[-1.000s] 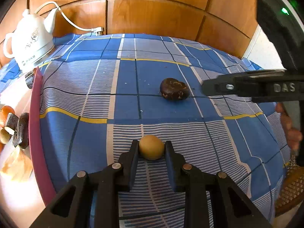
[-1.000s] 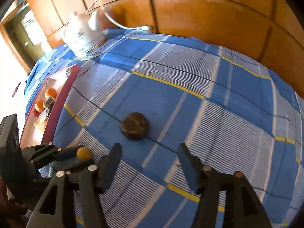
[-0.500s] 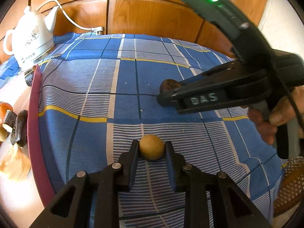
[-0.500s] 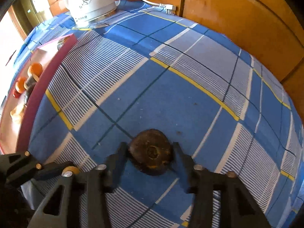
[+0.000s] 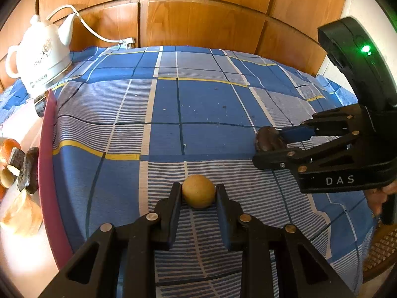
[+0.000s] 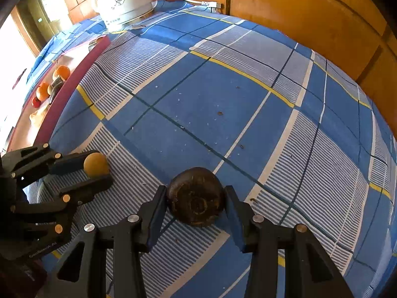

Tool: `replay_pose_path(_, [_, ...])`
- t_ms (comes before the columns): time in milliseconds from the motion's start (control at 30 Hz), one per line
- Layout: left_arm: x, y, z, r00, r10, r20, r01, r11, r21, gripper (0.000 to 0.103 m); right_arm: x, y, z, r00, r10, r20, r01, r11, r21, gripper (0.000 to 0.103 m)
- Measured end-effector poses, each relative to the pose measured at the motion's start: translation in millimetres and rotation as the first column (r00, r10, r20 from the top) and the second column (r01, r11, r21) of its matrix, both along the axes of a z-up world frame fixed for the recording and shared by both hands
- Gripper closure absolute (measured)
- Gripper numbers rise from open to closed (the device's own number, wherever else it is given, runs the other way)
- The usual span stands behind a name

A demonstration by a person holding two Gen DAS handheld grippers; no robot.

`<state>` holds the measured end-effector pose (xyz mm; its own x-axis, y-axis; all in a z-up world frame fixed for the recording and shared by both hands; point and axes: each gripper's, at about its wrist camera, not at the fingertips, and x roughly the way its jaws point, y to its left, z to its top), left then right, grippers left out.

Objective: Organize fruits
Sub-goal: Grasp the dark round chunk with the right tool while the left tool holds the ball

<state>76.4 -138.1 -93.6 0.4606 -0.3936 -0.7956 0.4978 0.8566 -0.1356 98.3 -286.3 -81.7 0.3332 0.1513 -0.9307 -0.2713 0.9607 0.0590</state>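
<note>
Gripping a small round yellow fruit, the left gripper has its fingers narrow and pressed on both sides of it, low over the striped part of the blue plaid cloth that covers the surface. In the right wrist view the same yellow fruit shows at the near left, clamped in the left gripper.

The right gripper sits over a dark brown round fruit resting on the cloth. Its fingers stand at medium width with the fruit between them; the left pad touches the fruit's side, the right pad is against it or just off it, cannot tell which. From the left wrist view the right gripper comes in from the right, with the dark fruit at its tips and part of a hand at the right edge behind its body.

The two fruits lie near each other on the near half of the cloth, yellow one to the left of the dark one.

Far left: a white electric kettle with its cord running toward the wooden panel wall. Left edge: a tray with a maroon rim, holding orange fruits, a red one and some dark pieces; the rest there is overexposed.
</note>
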Motion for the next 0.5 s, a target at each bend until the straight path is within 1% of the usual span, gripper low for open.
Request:
replay_pose_path(233, [-0.8,-2.8,-0.3,1.0,0.002,0.008,-0.002,1.0,0.02,0.075,-3.4,-3.2,-2.7,1.0,0.026,-0.004,-0.026,1.0,0.014,0.055])
replay_pose_path(500, [-0.6,-3.0,-0.6,1.0,0.005,0.011,-0.005,1.0,0.022,0.075,-6.9,-1.8,-1.8,0.999,0.033,0.011,-0.033,0.999,-0.031,0.055])
